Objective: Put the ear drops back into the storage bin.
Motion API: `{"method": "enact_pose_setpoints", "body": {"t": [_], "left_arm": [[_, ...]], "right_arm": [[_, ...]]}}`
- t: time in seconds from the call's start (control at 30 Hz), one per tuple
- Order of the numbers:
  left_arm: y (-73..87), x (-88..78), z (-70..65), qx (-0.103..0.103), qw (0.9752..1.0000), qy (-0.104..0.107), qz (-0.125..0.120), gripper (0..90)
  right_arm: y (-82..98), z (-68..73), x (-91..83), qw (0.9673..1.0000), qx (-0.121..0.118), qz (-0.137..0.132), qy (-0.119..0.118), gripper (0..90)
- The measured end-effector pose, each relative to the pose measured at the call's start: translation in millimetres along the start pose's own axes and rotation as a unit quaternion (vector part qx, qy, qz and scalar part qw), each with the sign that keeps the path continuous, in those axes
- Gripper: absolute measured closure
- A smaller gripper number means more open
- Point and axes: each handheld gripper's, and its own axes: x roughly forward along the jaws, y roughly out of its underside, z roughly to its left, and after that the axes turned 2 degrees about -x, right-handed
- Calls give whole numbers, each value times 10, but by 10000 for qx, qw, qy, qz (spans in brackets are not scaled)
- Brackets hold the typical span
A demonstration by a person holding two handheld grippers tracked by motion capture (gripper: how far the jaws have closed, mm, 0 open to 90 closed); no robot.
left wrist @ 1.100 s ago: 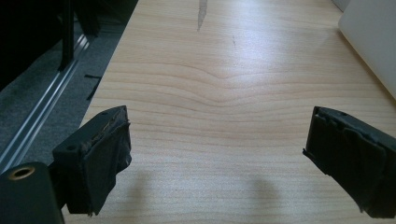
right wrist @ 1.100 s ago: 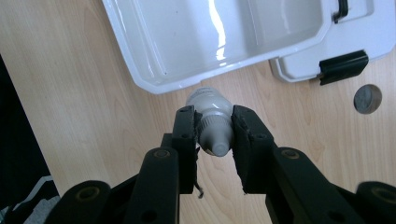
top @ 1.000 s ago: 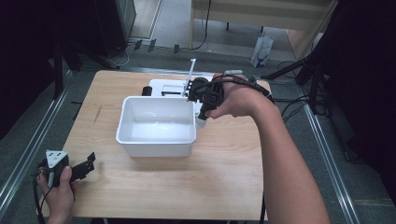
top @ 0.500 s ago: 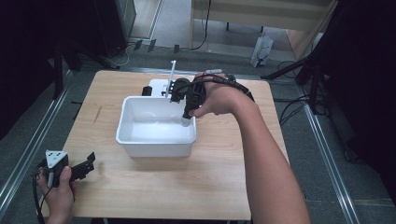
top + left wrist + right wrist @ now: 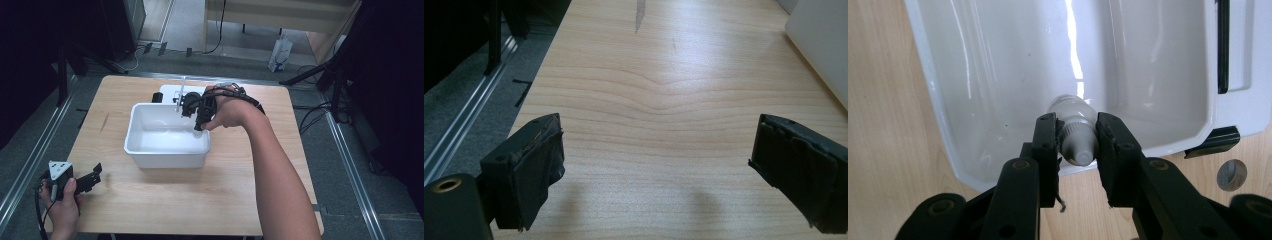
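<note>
A small white bottle (image 5: 1074, 112) with a ribbed cap is pinched between the jaws of my right gripper (image 5: 1077, 142), which is shut on it. It hangs over the near right corner of a white plastic tub (image 5: 948, 125), cap end towards the camera. From above, the right gripper (image 5: 197, 124) points down over the tub (image 5: 165, 157), and the bottle's (image 5: 198, 133) end shows just under the hand. My left gripper (image 5: 95, 173) rests at the table's near left corner. Its jaws (image 5: 659, 165) stand wide open over bare wood.
Behind the tub lies a flat white tray (image 5: 167, 91) with black parts (image 5: 1212, 141). A small grey disc (image 5: 1231, 175) lies on the wood next to it. The wooden table (image 5: 150, 200) is edged by metal rails (image 5: 30, 165) on the floor.
My right hand has carried the bottle left and down, from the tub's far right corner to low over its right side. The left gripper has stayed put.
</note>
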Motion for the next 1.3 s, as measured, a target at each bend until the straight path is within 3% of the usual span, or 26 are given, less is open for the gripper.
{"method": "enact_pose_setpoints", "body": {"t": [0.33,0.5,0.9,1.3], "left_arm": [[1,1,-1,-9,10000,-5,-8,76],[1,0,0,-3,10000,-3,-7,76],[2,0,0,-7,10000,2,-27,76],[3,-2,-1,-10,10000,3,-16,76]], "right_arm": [[47,22,174,9995,-181,255,23,722],[101,18,236,9997,-164,188,18,722],[126,28,489,9988,-448,181,94,721],[99,22,686,9985,-377,390,98,720]]}}
